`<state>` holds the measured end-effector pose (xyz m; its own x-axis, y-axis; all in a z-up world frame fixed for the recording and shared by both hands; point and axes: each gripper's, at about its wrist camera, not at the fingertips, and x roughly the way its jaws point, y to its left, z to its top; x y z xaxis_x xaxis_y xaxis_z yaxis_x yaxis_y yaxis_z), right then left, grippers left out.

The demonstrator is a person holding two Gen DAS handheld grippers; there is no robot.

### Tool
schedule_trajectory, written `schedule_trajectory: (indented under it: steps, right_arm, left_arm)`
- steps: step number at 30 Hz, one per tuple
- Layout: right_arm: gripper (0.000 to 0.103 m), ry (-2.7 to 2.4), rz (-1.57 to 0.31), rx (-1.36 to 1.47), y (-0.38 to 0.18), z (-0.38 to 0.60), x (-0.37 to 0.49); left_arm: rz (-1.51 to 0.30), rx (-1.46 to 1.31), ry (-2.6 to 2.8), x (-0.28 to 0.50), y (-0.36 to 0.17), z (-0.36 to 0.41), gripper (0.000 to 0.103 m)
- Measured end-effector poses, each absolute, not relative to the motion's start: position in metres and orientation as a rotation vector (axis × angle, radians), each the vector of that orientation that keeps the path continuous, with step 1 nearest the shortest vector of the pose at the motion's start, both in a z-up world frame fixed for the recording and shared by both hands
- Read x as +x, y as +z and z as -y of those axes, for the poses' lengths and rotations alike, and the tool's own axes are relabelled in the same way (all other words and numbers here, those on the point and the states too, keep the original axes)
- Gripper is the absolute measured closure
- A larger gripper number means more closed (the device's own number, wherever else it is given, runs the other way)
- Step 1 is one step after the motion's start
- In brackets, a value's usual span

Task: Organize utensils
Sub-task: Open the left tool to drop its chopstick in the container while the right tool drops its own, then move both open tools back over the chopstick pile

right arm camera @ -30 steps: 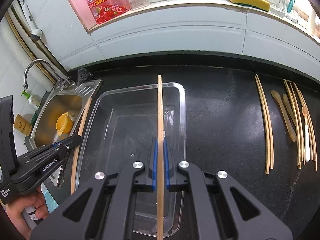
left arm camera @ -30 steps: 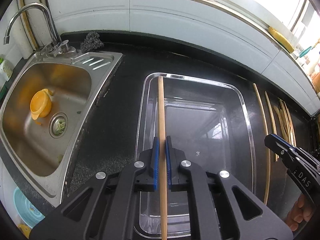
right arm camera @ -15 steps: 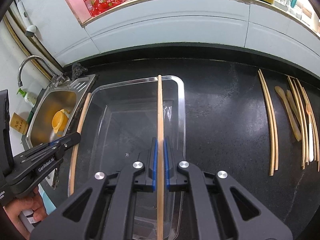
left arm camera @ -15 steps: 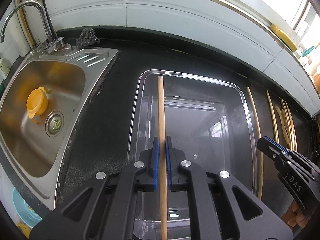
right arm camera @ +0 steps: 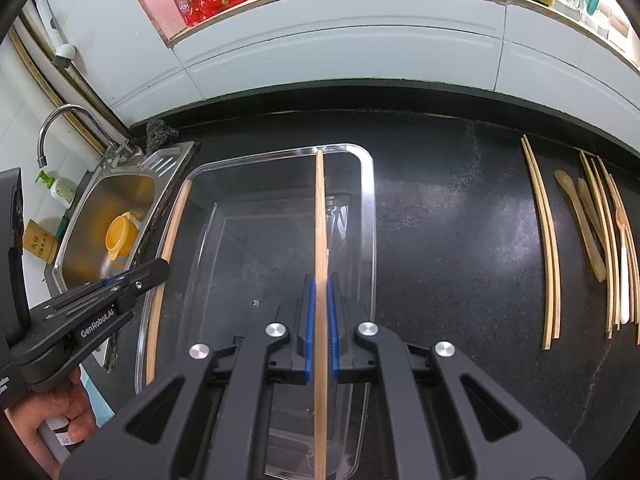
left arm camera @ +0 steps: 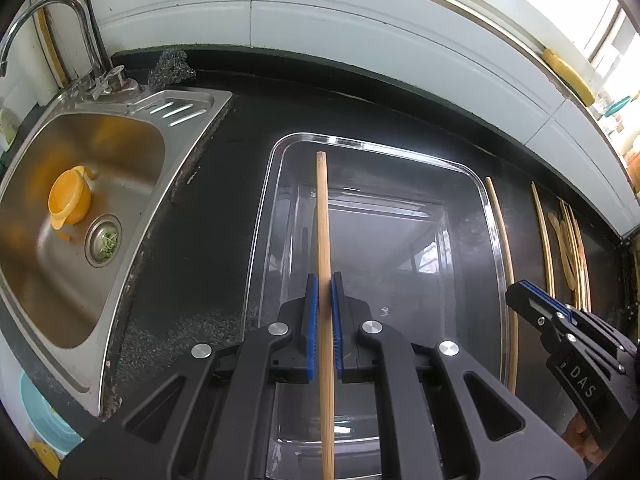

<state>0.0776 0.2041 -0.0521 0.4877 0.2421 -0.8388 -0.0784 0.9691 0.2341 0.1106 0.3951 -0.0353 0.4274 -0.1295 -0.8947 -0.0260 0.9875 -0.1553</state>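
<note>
Blue-padded fingers of the left tool (left arm camera: pixel 324 296) are clamped on a wooden chopstick (left arm camera: pixel 322 216), and the right tool (right arm camera: pixel 320 300) is clamped the same way on a second chopstick (right arm camera: pixel 320 216). Both sticks run lengthwise over the clear plastic tray (left arm camera: pixel 494 216), the left one near the tray's sink-side wall, the right one nearer its opposite long wall; whether either touches the tray floor cannot be told. Beyond the tray's far long side, on the black tabletop (right arm camera: pixel 452 240), lie a pair of chopsticks (right arm camera: pixel 546 248) and, farther from the tray, a cluster of more chopsticks and spoons (right arm camera: pixel 604 240), well apart from the tray. On the tray's other side sits the steel sink (left arm camera: pixel 120 152) with an orange cup (left arm camera: pixel 69 198) in its basin near the drain. A steel scourer (left arm camera: pixel 170 66) rests behind the sink, by the tap (left arm camera: pixel 86 32). A person's hand (right arm camera: pixel 60 416) grips the left tool's handle.
</note>
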Motion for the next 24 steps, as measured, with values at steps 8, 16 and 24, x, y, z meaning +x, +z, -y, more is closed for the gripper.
schedule_trajectory:
  steps: [8,16,24]
  right_arm:
    - [0.082,0.189,-1.036,0.200,-0.047,-0.194,0.085]
    - [0.007,0.094,-0.889,0.032,-0.020,-0.153,0.077]
    - [0.007,-0.003,-0.948,0.061,-0.030,-0.076,0.059]
  left_arm:
    - [-1.058,-0.191,0.005,0.115,-0.020,-0.404,0.008]
    - [-1.003,-0.195,0.077,0.131,0.020,-0.415,0.006]
    - [-0.968,-0.122,-0.030,0.136,0.041,-0.333,0.006]
